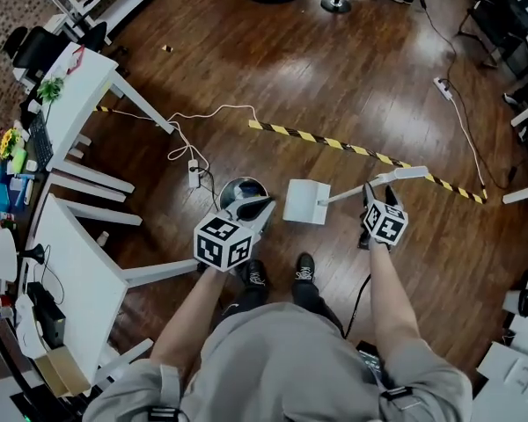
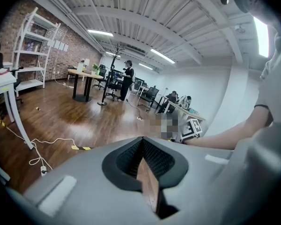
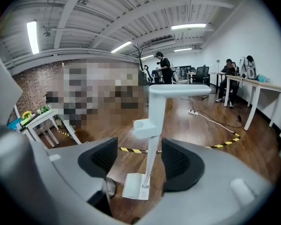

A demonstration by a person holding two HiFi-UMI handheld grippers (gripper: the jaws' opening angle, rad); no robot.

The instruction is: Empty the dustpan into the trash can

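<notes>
A white long-handled dustpan (image 1: 305, 202) stands on the wood floor, its handle (image 1: 396, 177) rising to the right. In the right gripper view the handle (image 3: 154, 125) runs up between my right gripper's (image 3: 139, 161) pads with a gap on each side, so the jaws are open around it. In the head view the right gripper (image 1: 370, 193) sits at the handle's upper part. The round dark trash can (image 1: 240, 189) stands just left of the pan, partly hidden by my left gripper (image 1: 264, 207). The left gripper (image 2: 142, 146) is shut and holds nothing.
A strip of black-and-yellow tape (image 1: 361, 150) crosses the floor beyond the dustpan. A power strip with a white cable (image 1: 193, 174) lies left of the can. White tables (image 1: 79, 262) stand at the left. The person's shoes (image 1: 304, 267) are just behind the pan.
</notes>
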